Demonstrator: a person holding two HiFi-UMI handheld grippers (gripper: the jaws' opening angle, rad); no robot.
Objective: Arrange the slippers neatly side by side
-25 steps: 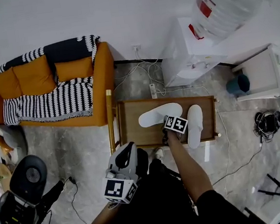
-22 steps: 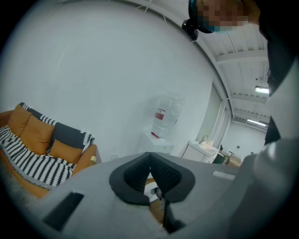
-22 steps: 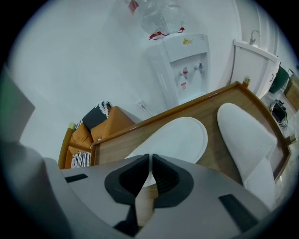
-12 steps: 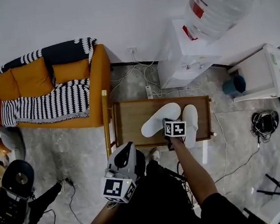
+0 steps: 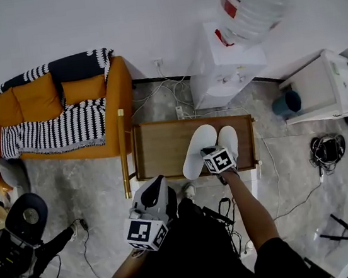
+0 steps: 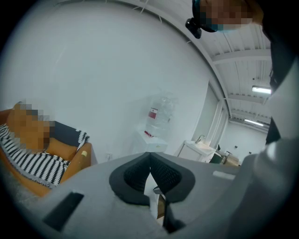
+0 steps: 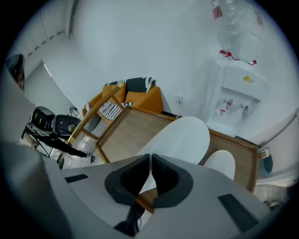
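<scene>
Lower left white fabric slipper [image 5: 198, 152], near heel pinched in shut right gripper [image 7: 150, 158], long axis near-to-far, just left of matching right slipper [image 5: 228, 138] on brown wooden table [image 5: 160, 151]; leave left gripper [image 6: 149, 161] closed, empty.

The right arm [image 5: 247, 211] reaches forward from a black sleeve, forearm bare. Its hand carries the right gripper [image 5: 213, 156] tipped steeply down with its marker cube facing up. The jaws are pinched almost together on the near edge of a slipper [image 7: 182, 140].

The left arm [image 5: 123, 276] is bent close to the body. The left gripper [image 5: 154, 192] is held low and nearly level, pointing forward, with its jaws together and nothing between them.
</scene>
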